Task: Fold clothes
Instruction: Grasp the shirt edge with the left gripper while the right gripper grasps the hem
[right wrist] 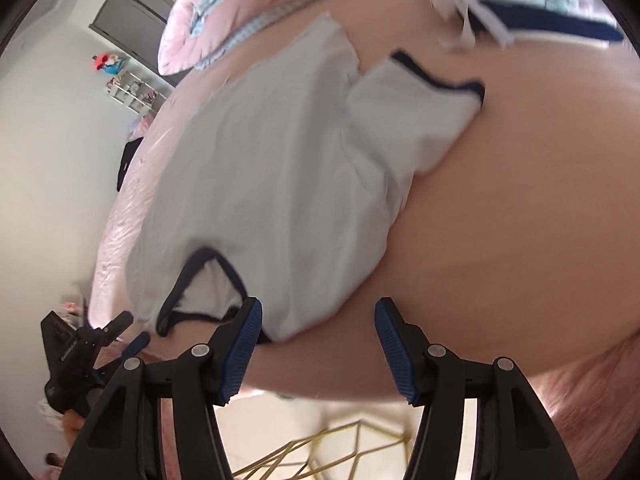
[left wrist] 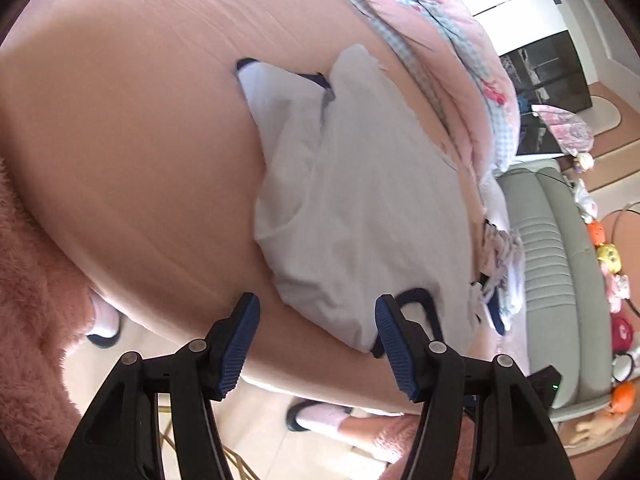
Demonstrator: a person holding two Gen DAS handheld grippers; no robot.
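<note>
White cotton T-shirt [left wrist: 360, 200], navy-trimmed, lay spread on peach bed sheet [left wrist: 140, 160] ahead of both fingers, collar nearest, likely flattened for folding. Left gripper [left wrist: 318, 344] fingers wide, empty, just short of collar. Right gripper [right wrist: 318, 344] fingers wide, empty, by shoulder edge.

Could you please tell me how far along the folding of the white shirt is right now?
Done: the white shirt lies spread on the bed, one navy-trimmed sleeve turned inward. In hand: nothing; the left gripper and right gripper hover open near its collar end. Left: the remaining folds, and the clothes pile beside it.
</note>
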